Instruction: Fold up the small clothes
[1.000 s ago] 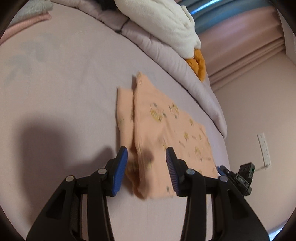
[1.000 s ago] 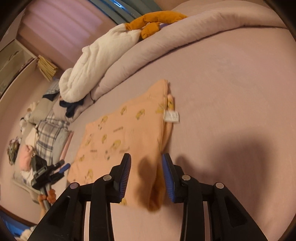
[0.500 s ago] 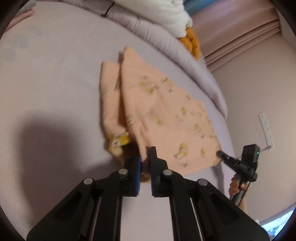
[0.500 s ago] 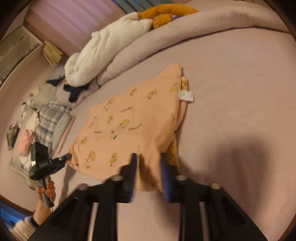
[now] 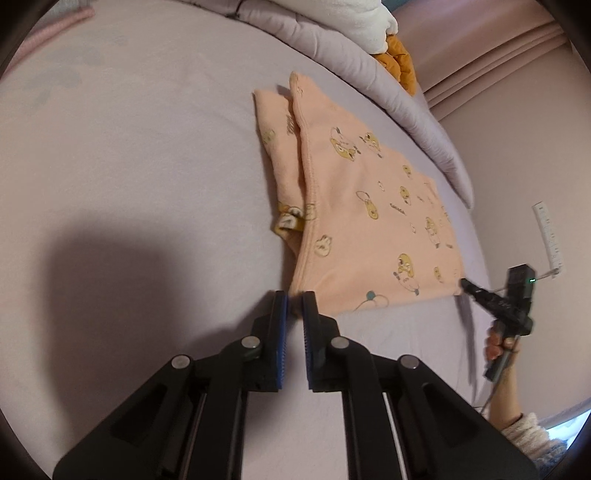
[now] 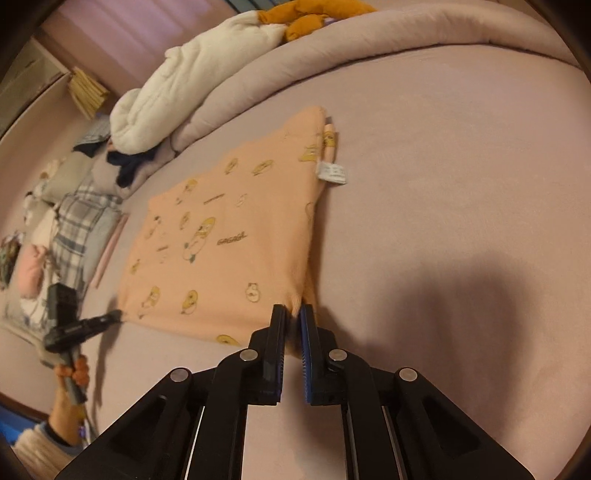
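A peach child's garment [image 5: 369, 206] printed with yellow cartoon figures lies folded flat on the mauve bed sheet [image 5: 129, 166]. My left gripper [image 5: 294, 299] pinches its near corner between the blue pads; the jaws are opening a touch, with cloth still between them. In the right wrist view my right gripper [image 6: 291, 312] is shut on the other near corner of the garment [image 6: 221, 240]. A white label [image 6: 332, 172] sticks out of its far right edge. Each wrist view shows the other gripper at its corner: the right gripper [image 5: 464, 283] and the left gripper [image 6: 116, 315].
A rolled mauve duvet [image 6: 332, 55] runs along the far side of the bed, with a white blanket [image 6: 192, 81] and an orange plush toy [image 6: 306, 18] on it. Piled clothes and a checked cloth [image 6: 77, 229] lie at the left. A person's hand [image 5: 498, 343] holds the right gripper.
Both grippers went from open astride the garment's near edge to shut on its two near corners. The edge is now pulled out flatter and straighter between them.
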Tool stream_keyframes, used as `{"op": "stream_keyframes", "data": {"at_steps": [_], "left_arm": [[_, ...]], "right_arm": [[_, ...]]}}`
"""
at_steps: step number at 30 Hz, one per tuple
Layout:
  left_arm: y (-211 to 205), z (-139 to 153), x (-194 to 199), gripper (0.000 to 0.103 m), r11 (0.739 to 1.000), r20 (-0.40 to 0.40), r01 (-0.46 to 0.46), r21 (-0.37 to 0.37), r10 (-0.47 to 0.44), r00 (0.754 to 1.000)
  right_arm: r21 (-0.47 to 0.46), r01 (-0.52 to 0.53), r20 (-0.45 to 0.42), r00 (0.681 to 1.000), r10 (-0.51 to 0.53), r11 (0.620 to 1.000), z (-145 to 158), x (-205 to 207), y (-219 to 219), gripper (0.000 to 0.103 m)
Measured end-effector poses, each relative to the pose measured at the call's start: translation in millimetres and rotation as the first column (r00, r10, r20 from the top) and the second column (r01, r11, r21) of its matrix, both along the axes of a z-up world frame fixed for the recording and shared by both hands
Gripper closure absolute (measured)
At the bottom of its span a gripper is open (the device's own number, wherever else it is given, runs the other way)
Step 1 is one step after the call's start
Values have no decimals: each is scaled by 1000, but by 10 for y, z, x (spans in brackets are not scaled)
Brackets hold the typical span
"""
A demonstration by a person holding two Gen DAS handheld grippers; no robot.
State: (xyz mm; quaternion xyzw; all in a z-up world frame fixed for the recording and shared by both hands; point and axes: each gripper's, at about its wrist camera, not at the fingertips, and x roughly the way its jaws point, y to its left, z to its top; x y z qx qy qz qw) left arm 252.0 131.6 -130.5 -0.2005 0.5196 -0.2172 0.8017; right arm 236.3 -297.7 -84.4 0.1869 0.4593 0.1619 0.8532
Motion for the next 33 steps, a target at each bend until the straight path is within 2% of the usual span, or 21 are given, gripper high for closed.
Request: {"op": "stream_keyframes", "data": {"at_steps": [1, 3, 8, 11, 15, 18, 20, 22, 24, 27, 28, 29, 30, 32, 33], "left_arm": [[-2, 55, -9, 101, 1000, 17, -3, 21, 3, 1000], [-10, 146, -25, 101, 999, 43, -7, 32, 5, 999], [-260, 325, 55, 98, 1000, 118, 16, 20, -18, 993], [-525, 288, 184, 97, 999, 128, 35, 17, -36, 991], [-862, 184, 329, 97, 997, 126, 56, 45, -61, 990], [-977, 77, 346, 97, 992, 124, 74, 104, -87, 989], [-969, -18, 316, 97, 989, 112, 88, 122, -101, 989], [-879, -71, 233, 97, 989, 112, 100, 108, -112, 987], [-756, -63, 121, 97, 990, 113, 110, 87, -119, 986], [-568, -29, -46, 94, 993, 112, 97, 72, -104, 988], [-508, -7, -95, 87, 994, 115, 83, 64, -90, 989], [-435, 21, -132, 74, 997, 121, 66, 49, -71, 990], [-354, 48, -156, 67, 999, 130, 39, 30, -42, 991], [-189, 91, -154, 34, 999, 145, -44, 9, 42, 989], [-117, 103, -133, 31, 996, 152, -88, 5, 86, 985]], "right_arm": [[0, 12, 14, 1000, -12, 1000, 44, -20, -8, 97], [-51, 40, 77, 996, -36, 998, 193, -85, 14, 97], [-37, -16, 163, 986, 22, 999, 366, -56, 222, 97], [-49, -68, 165, 983, 75, 996, 355, 111, 523, 95], [-129, -109, 171, 977, 130, 986, 293, 321, 952, 90], [-185, -141, 161, 972, 171, 973, 212, 398, 1149, 90], [-249, -159, 134, 971, 197, 955, 102, 392, 1246, 90], [-309, -178, 102, 970, 219, 934, -46, 301, 1277, 90], [-341, -190, 133, 960, 247, 921, -85, 102, 1273, 90], [-355, -227, 123, 950, 286, 907, -63, -154, 1178, 88], [-349, -238, 111, 950, 292, 907, -35, -193, 1138, 87], [-339, -244, 102, 951, 293, 909, -14, -199, 1105, 84], [-315, -251, 92, 952, 293, 915, 40, -218, 1062, 79], [-272, -252, 105, 952, 289, 929, 100, -172, 1032, 72], [-247, -247, 118, 952, 282, 937, 134, -150, 1043, 71]]}}
